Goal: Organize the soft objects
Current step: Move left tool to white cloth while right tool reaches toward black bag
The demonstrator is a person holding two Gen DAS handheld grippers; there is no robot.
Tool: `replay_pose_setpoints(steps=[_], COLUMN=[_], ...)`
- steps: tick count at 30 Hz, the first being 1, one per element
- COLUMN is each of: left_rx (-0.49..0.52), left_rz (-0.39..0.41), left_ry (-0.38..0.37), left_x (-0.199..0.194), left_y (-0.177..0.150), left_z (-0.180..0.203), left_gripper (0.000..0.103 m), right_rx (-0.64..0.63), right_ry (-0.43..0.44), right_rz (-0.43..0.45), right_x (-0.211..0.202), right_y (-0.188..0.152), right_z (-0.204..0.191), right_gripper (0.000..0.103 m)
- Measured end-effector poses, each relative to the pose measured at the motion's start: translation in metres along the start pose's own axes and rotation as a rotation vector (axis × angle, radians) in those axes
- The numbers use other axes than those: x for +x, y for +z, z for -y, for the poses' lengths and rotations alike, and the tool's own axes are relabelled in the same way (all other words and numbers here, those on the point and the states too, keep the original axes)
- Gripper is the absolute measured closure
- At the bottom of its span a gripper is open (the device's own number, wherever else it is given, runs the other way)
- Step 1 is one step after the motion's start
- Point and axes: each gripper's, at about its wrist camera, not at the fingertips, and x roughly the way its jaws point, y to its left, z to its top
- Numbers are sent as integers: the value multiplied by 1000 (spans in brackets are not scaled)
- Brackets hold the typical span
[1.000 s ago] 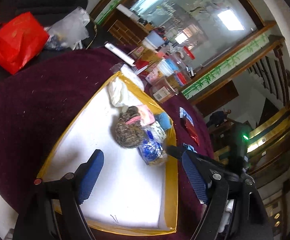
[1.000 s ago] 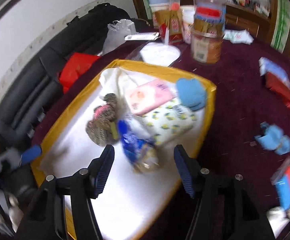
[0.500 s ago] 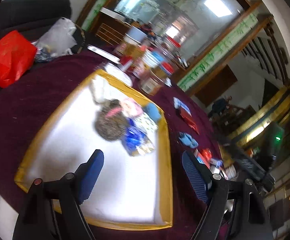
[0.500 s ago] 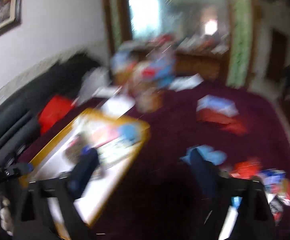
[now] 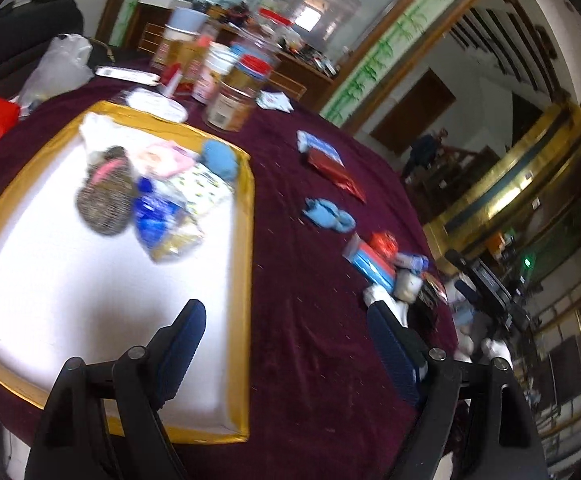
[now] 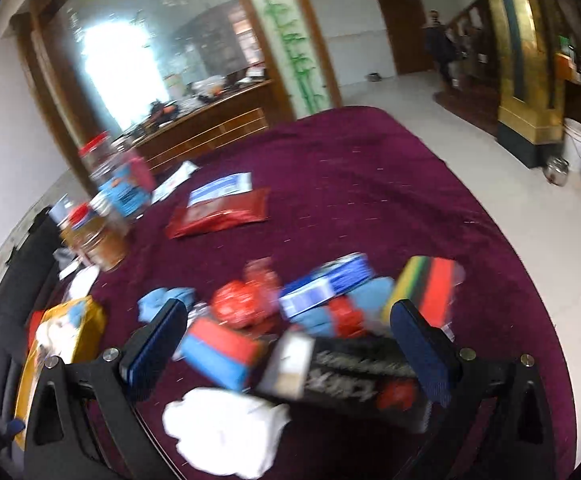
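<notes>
tray (image 5: pixel 246 216): scrubber (image 5: pixel 104 204), blue bag (image 5: pixel 162 220) at far corner | left gripper (image 5: pixel 286 348) wide, empty, over tray edge | right gripper (image 6: pixel 290 344) wide, empty, above packet pile (image 6: pixel 310 312)

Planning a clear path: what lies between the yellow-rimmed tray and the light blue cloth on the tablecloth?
Only bare maroon tablecloth, seen from the left wrist, between tray and cloth.

Jars (image 5: pixel 234 96), maroon tablecloth (image 6: pixel 370 184) (velvety), staircase (image 5: pixel 490 40)

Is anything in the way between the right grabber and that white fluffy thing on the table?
Nothing visible blocks it. The right gripper is open above the pile, and the white cloth lies bare just below, with the black packet beside it, not over it.
</notes>
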Motion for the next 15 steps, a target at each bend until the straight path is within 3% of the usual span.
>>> replay_pose_setpoints(steps=[6, 8, 15], left_rx=[63, 82, 179], left_rz=[-65, -83, -193], left_ry=[24, 28, 34], left_x=[19, 28, 99], left_y=[-9, -12, -23], left_z=[29, 38, 85], left_gripper=[16, 14, 14], right_rx=[65, 95, 152], right_ry=[4, 0, 63], right_rz=[36, 9, 32], right_x=[23, 27, 14], right_y=[-2, -5, -5], right_z=[37, 49, 62], right_gripper=[2, 2, 2])
